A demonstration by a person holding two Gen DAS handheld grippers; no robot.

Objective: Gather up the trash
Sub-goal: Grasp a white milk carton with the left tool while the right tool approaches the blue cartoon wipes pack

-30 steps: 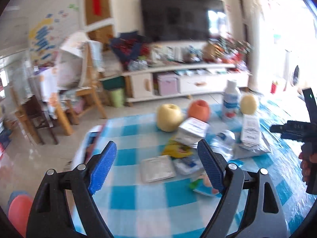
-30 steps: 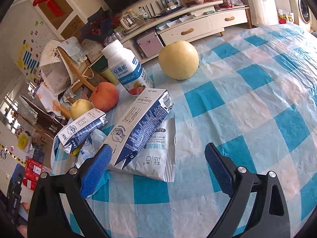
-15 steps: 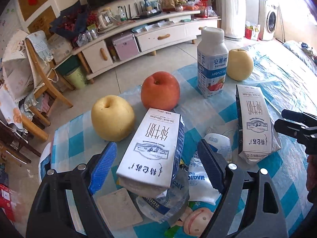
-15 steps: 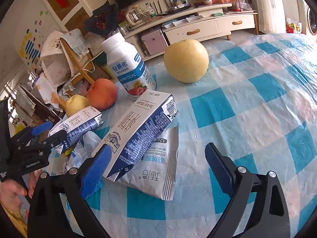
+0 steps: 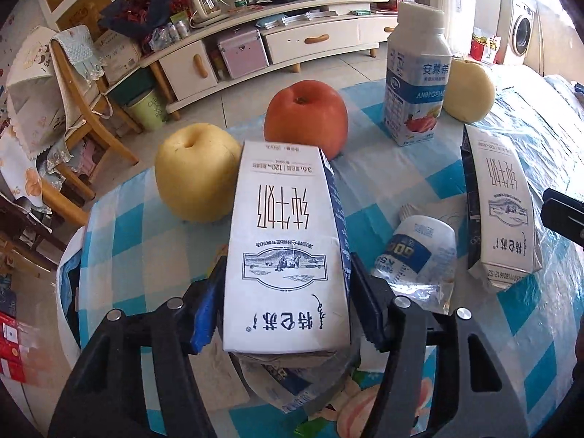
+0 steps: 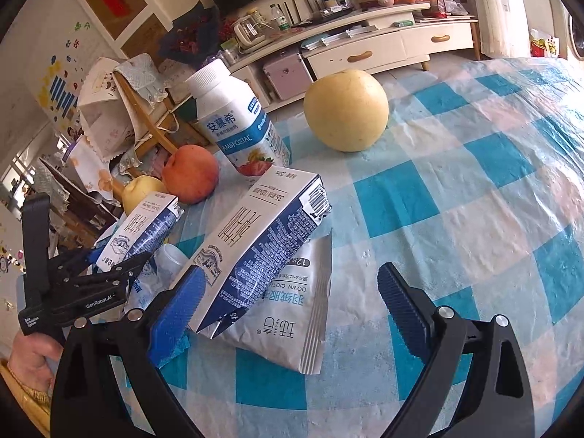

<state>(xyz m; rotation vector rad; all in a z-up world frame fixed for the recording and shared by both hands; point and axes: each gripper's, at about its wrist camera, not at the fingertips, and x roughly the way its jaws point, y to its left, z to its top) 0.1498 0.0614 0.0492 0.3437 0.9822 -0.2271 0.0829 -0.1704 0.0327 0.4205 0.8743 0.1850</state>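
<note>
A white and blue milk carton lies on wrappers on the blue checked tablecloth. My left gripper straddles its near end; its jaws are closing and both blue pads touch the carton's sides. From the right wrist view the same carton sits in the left gripper, held by a hand. A second milk carton leans on a white pouch. My right gripper hangs open over the pouch, its left finger beside that carton. A crushed plastic bottle lies between the cartons.
A yogurt bottle stands upright at the back. A red apple and two yellow pears sit near the table's far edge. Beyond it stand a wooden chair and a TV cabinet.
The left gripper dropped in from a far, high view onto the near carton, then its jaws narrowed onto the carton's sides. The right gripper barely moved.
</note>
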